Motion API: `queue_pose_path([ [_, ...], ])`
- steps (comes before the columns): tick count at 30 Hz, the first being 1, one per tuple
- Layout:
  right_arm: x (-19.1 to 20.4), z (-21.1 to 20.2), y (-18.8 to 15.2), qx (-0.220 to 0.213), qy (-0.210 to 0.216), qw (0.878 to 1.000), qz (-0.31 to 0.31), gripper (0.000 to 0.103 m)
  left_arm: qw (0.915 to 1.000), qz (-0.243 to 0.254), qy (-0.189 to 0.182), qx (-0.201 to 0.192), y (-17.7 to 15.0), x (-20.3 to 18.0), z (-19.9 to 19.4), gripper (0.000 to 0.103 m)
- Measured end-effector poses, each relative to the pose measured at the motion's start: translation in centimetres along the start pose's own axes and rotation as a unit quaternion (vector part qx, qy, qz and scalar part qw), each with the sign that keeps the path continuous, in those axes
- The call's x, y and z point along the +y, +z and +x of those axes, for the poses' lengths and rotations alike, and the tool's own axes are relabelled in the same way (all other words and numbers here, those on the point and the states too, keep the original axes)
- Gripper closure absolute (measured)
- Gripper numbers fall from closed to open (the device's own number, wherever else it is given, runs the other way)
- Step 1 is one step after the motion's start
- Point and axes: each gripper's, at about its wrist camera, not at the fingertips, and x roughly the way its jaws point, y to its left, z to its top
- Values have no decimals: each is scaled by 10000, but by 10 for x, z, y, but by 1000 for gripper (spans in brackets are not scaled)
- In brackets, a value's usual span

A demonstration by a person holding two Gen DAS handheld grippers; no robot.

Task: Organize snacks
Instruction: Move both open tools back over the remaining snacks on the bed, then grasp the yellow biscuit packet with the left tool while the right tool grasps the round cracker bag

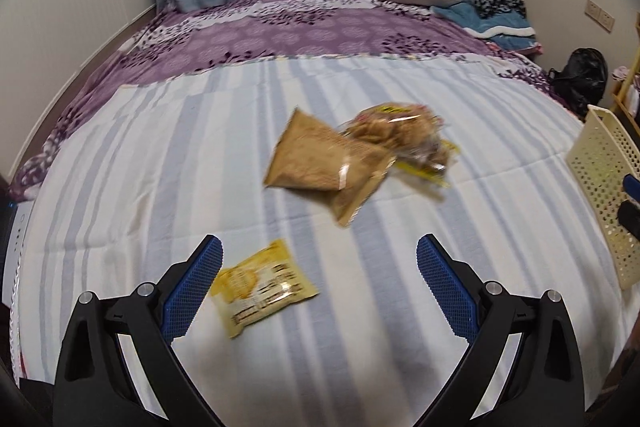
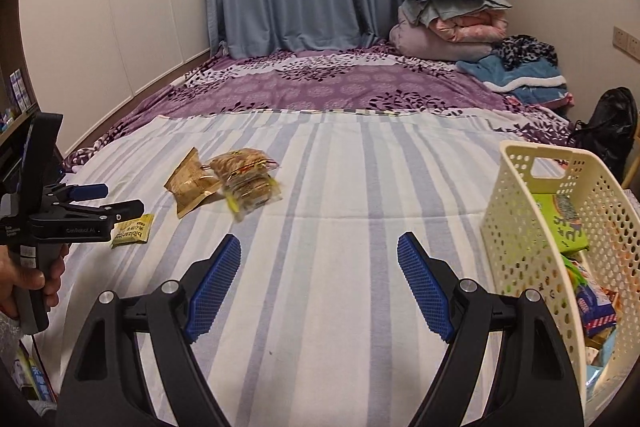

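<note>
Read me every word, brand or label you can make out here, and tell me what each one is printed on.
"GenRobot.AI": side of the left gripper, in the right wrist view.
"bibizan": small yellow packet, seen upside down; its other print is too small.
Green packet in the cream basket: large lettering, not legible at this angle.
Brown bag and clear cracker bag: blurred, unreadable.

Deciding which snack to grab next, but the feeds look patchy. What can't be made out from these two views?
- Brown packet and clear packet, left wrist view: motion blur, labels unreadable.
- Cream basket, right wrist view: cut off by the frame edge and its own wall, so the contents can't be counted.
- Yellow packet, right wrist view: partly hidden behind the left gripper.
</note>
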Motion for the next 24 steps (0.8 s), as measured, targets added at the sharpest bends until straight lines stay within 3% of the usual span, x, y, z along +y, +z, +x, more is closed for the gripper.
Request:
queue_pose_path([
  [12, 16, 12, 0, 164, 144, 9996, -167, 23, 9977, 35, 512, 434, -34, 34, 23, 4],
  [24, 20, 17, 0, 230, 162, 9994, -207, 23, 9965, -179, 599, 561, -25, 50, 50, 4],
])
